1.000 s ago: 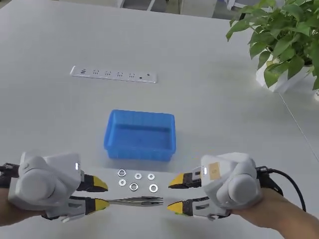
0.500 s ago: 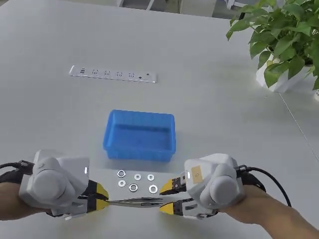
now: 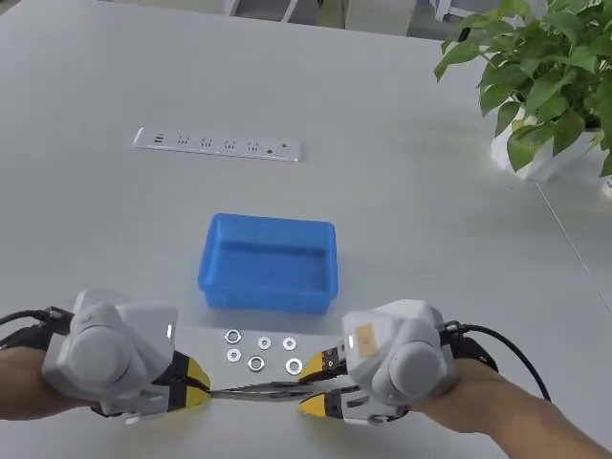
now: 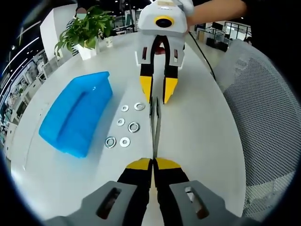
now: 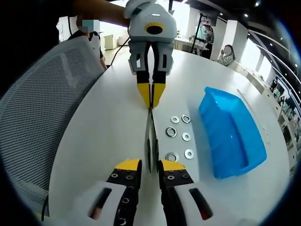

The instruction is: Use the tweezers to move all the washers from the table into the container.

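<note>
Tweezers (image 3: 258,389): slim, silver, narrow V; 6 sm. shiny ring washers (image 3: 255,362).

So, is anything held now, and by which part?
The left gripper pinches the tweezers at their joined rear end; the right gripper, open, only straddles the two arms.

Plant (image 3: 535,76): running off the right edge; tweezers (image 3: 256,390): ends hiding inside left gripper (image 3: 199,382) and right gripper (image 3: 308,382); power strip (image 3: 217,144): lettering blurring.
</note>
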The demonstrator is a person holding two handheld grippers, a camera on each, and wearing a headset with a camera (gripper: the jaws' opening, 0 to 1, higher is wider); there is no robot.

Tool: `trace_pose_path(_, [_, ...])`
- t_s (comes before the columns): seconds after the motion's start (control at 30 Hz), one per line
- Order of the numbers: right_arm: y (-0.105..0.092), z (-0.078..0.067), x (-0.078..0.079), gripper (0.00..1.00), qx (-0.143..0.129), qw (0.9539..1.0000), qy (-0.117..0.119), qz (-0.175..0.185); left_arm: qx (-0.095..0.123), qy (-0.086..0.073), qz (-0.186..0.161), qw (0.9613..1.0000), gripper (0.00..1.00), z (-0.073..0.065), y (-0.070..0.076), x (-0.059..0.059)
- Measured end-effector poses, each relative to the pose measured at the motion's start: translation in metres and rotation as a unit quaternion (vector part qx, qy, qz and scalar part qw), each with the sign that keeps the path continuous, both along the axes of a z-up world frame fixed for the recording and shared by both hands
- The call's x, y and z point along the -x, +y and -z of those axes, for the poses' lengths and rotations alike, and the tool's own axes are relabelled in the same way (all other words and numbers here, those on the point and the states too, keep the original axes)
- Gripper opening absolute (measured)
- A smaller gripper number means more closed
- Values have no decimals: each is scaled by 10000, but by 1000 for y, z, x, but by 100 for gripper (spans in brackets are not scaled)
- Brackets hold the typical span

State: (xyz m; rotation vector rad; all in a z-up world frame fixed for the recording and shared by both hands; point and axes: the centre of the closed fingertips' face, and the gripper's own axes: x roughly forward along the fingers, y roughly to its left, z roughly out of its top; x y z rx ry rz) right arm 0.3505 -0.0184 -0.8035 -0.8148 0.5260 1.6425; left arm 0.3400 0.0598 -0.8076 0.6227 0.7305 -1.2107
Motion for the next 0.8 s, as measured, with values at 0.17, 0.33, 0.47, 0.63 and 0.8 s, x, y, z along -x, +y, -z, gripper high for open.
trace_pose_path(0.17, [3, 0, 2, 17, 10, 10000, 7, -35, -33, -19, 33, 10000, 6, 0, 0, 1])
trace_pose_path(0.33, [6, 1, 2, 17, 20, 10000, 17, -66, 22, -1, 36, 10000, 6, -7, -3, 2])
trace_pose_path(0.47, [8, 0, 3, 17, 14, 10000, 21, -84, 50, -22, 47, 10000, 5, -14, -4, 2])
trace_pose_path(0.63, [12, -1, 3, 16, -6, 10000, 11, -85, 56, -68, 75, 9999, 5, -24, -6, 1])
trace_pose_path(0.8, [15, -2, 3, 16, -47, 10000, 17, -61, 94, -106, 89, 9999, 5, -33, -9, 1])
